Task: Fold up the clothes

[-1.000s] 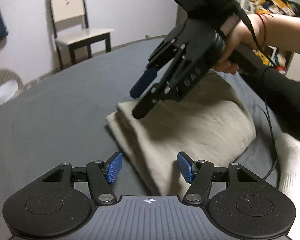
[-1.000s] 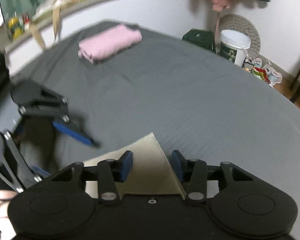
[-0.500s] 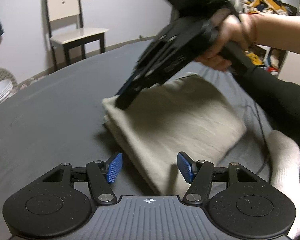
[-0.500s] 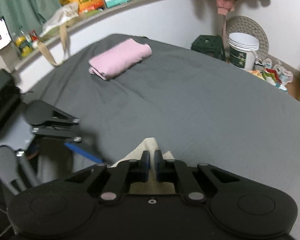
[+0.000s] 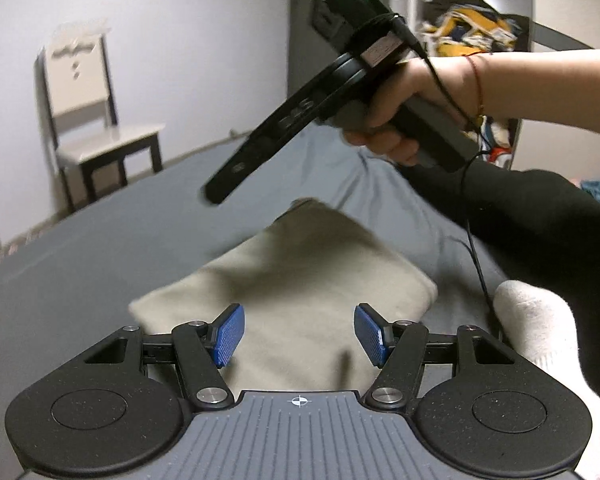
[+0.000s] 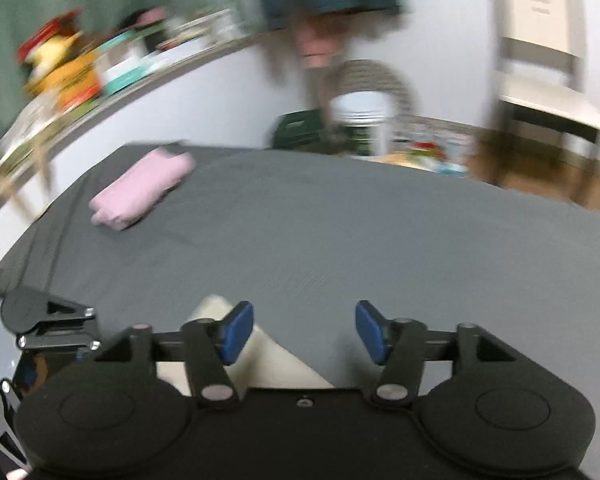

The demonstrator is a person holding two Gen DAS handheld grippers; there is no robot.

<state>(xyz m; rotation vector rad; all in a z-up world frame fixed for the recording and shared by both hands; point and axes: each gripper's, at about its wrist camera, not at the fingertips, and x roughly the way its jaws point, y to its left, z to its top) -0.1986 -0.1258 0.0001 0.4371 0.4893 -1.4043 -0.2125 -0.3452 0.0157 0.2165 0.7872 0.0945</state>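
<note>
A folded beige garment (image 5: 300, 276) lies on the grey bed sheet (image 5: 100, 280). My left gripper (image 5: 300, 336) hovers open just over its near edge, blue pads (image 5: 228, 334) apart and holding nothing. A hand holds my right gripper (image 5: 220, 192) raised above the garment's far side, seen edge-on. In the right wrist view the right gripper (image 6: 303, 332) is open and empty, with a corner of the beige garment (image 6: 268, 360) lying under its left finger. A folded pink garment (image 6: 140, 192) rests at the sheet's far left.
A white chair (image 5: 96, 120) stands beyond the bed's edge. A white sock (image 5: 535, 328) and a black-clad limb (image 5: 539, 220) lie right of the beige garment. A white bucket (image 6: 359, 116) and a cluttered shelf (image 6: 80, 76) line the wall.
The right gripper, shut on the beige corner half a second ago, has opened and lifted away from the garment. The left gripper has shifted over the garment's near edge.
</note>
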